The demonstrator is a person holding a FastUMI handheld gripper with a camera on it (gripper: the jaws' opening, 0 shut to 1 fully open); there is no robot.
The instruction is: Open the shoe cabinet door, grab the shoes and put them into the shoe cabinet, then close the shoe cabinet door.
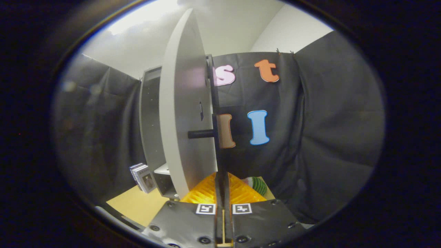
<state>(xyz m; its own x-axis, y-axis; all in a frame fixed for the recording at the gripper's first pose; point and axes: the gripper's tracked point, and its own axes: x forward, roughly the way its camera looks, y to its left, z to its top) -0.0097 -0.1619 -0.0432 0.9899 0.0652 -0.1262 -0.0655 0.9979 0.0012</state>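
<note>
The tongs (222, 187) are showing ribbed, wedge-shaped fingers (203, 194); two square black-and-white markers are sitting on dark plates; round screws are dotting those plates.

The wide flat white cabinet door (186, 103) stands edge-on. On its right face runs the thin upright black bar handle (214, 100), with both fingers of the gripper (222, 182) pressed on its lower end. Left of the door and behind it stands the tall grey shoe cabinet (150, 117). A small stack of printed boxes (143, 177) stands on the tan floor (137, 203) at the door's lower left.
</note>
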